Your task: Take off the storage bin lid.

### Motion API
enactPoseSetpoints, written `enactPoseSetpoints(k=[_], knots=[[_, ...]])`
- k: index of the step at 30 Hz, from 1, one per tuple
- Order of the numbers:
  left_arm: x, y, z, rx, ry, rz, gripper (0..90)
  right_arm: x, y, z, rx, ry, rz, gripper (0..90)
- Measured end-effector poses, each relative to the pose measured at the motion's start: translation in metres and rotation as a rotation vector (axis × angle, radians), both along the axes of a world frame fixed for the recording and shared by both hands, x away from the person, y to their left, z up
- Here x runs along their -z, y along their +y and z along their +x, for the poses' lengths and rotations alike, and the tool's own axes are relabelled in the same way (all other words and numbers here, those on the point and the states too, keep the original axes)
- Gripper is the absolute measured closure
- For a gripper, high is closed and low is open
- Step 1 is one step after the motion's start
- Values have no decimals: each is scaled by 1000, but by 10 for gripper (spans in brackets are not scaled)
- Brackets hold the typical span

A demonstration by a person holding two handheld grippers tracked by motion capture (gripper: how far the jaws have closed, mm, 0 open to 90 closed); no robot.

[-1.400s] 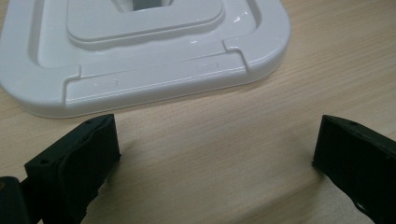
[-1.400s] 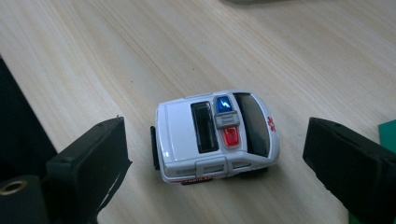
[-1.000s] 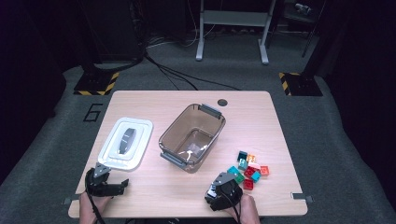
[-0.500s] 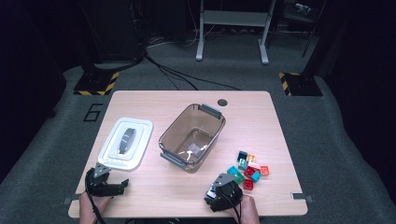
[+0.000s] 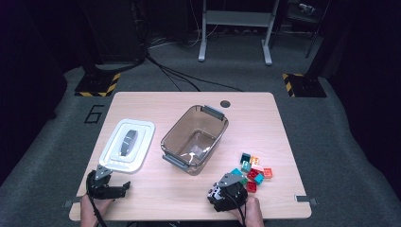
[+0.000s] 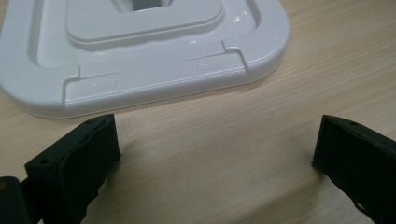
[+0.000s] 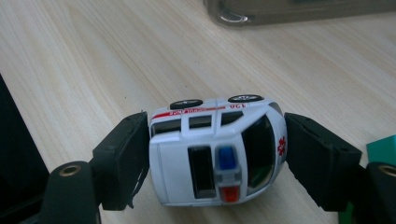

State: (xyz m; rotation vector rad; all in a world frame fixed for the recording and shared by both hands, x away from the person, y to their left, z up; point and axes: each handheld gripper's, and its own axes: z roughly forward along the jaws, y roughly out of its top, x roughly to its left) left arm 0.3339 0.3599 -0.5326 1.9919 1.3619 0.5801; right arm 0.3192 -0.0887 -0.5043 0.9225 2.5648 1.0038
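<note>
Right gripper view: my right gripper squeezes the toy ambulance end to end near the box; it looks light, hard, slippery.

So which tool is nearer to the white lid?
Left. The left tool sits just off the white lid near edge; the right tool is past the brown bin.

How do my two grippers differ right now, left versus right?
The right gripper is closed on a white toy ambulance lying on its side; the left gripper stands open with bare table between its jaws. The left faces the white lid, the right the brown tub. Both sit low at the table's near edge.
</note>
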Motion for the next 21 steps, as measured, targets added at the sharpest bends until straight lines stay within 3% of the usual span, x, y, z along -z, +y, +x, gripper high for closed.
enactPoseSetpoints(k=[21], knots=[[0, 0, 0, 4, 6, 1, 1, -37, 0, 11, 24, -75, 51, 245]])
